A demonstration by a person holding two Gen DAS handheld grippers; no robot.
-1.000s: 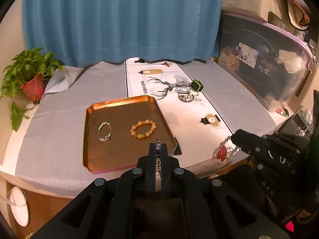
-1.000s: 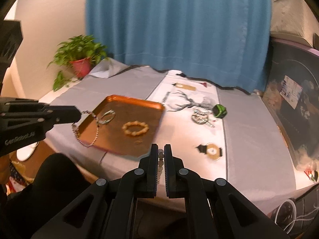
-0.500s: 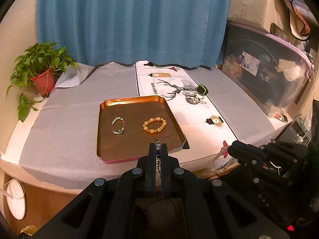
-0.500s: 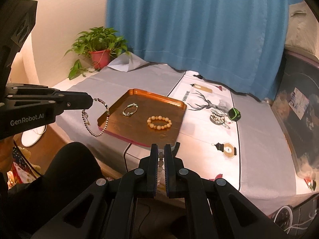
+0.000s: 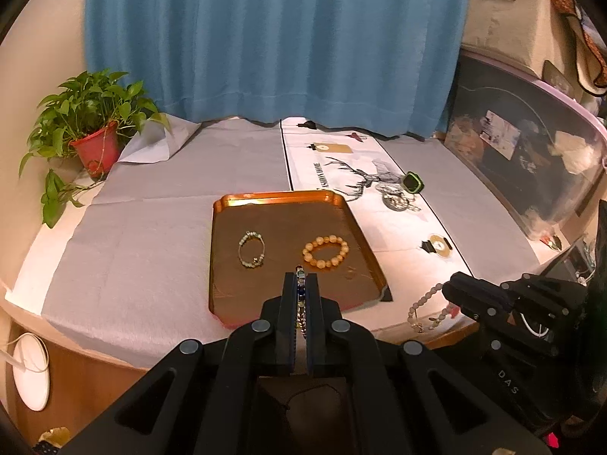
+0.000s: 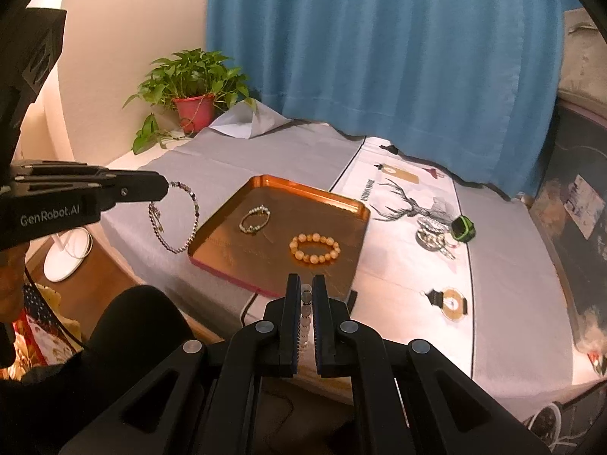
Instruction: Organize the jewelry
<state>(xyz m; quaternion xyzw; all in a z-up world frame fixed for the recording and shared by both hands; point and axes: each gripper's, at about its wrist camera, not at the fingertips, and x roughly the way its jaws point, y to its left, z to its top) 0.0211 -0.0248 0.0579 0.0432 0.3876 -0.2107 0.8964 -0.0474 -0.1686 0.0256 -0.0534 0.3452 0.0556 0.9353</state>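
An orange tray (image 5: 277,198) lies on the grey-covered table. An amber bead bracelet (image 5: 325,252) and a thin green-beaded bracelet (image 5: 251,248) lie in it. My left gripper (image 5: 301,278) is shut on a silver chain bracelet (image 5: 301,305) with blue beads, held over the tray's near edge. In the right wrist view that chain (image 6: 174,223) dangles from the left gripper (image 6: 165,187), left of the tray (image 6: 311,189). My right gripper (image 6: 306,278) is shut on a pale bead bracelet (image 6: 305,303). In the left wrist view that pale bracelet (image 5: 425,309) hangs near the table's front edge.
A potted plant (image 5: 95,148) stands at the far left corner. On the white runner lie a green watch (image 5: 412,182), a heap of silver jewelry (image 5: 396,198) and a gold pendant (image 5: 438,244). A clear storage bin (image 5: 531,167) borders the right side. A blue curtain (image 5: 273,38) hangs behind.
Both grippers have drawn back from the table and levelled out, each still shut on its bracelet. The tray now looks farther off and squarer in both views.
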